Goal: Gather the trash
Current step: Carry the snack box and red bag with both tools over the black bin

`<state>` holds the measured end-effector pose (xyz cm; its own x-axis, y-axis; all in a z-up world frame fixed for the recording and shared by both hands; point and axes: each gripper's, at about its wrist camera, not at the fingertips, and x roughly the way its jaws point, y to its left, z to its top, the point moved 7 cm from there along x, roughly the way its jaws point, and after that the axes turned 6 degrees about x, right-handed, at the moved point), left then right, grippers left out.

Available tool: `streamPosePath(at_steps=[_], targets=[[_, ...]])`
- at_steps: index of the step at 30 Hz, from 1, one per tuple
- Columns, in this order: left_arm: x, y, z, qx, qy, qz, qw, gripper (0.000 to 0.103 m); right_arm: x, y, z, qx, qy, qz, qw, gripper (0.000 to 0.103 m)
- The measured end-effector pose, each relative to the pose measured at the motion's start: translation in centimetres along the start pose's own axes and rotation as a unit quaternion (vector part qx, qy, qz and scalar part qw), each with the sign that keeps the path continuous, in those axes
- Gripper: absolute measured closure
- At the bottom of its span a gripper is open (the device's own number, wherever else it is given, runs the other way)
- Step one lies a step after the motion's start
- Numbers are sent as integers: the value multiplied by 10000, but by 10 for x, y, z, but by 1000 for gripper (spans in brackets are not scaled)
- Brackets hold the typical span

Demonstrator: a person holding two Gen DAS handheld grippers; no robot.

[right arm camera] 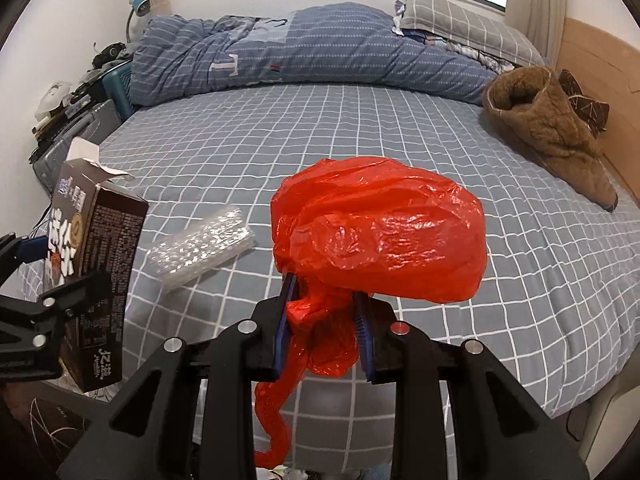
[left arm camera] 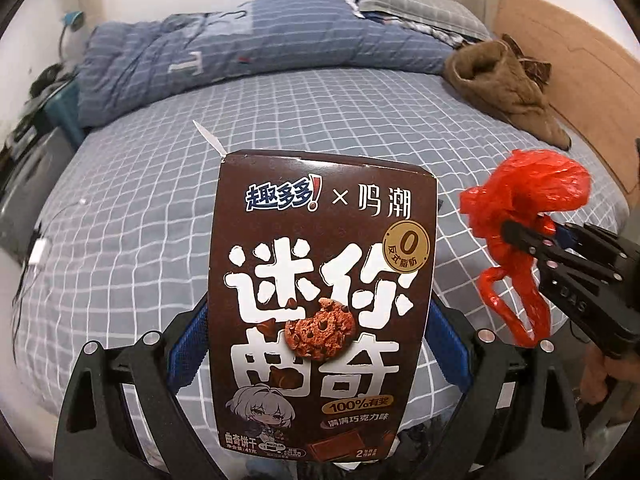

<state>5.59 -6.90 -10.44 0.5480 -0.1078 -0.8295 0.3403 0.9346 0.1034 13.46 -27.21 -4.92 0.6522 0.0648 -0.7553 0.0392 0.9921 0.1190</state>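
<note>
My left gripper (left arm camera: 316, 344) is shut on a brown cookie box (left arm camera: 320, 296), held upright above the bed with its top flap open. The box also shows in the right wrist view (right arm camera: 100, 264), with the left gripper (right arm camera: 60, 276) around it. My right gripper (right arm camera: 326, 320) is shut on a crumpled red plastic bag (right arm camera: 376, 236), whose tail hangs down below the fingers. The bag (left arm camera: 524, 216) and the right gripper (left arm camera: 528, 236) also show at the right of the left wrist view. A piece of bubble wrap (right arm camera: 200, 246) lies on the bed sheet.
The bed (right arm camera: 360, 128) has a grey checked sheet. A rolled blue quilt (right arm camera: 304, 52) and a pillow (right arm camera: 452, 16) lie at the far side. A brown fleece garment (right arm camera: 552, 128) lies at the right by the wooden headboard (right arm camera: 600, 64). Suitcases and clutter (right arm camera: 72, 116) stand at the left.
</note>
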Motion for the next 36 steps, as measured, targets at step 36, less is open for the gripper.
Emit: streamPosePath(at_steps=[36], targets=[[-38,-17,-32,-1028,123,134,9945,12,-115,48,-130,-126,289,141,9994,77]])
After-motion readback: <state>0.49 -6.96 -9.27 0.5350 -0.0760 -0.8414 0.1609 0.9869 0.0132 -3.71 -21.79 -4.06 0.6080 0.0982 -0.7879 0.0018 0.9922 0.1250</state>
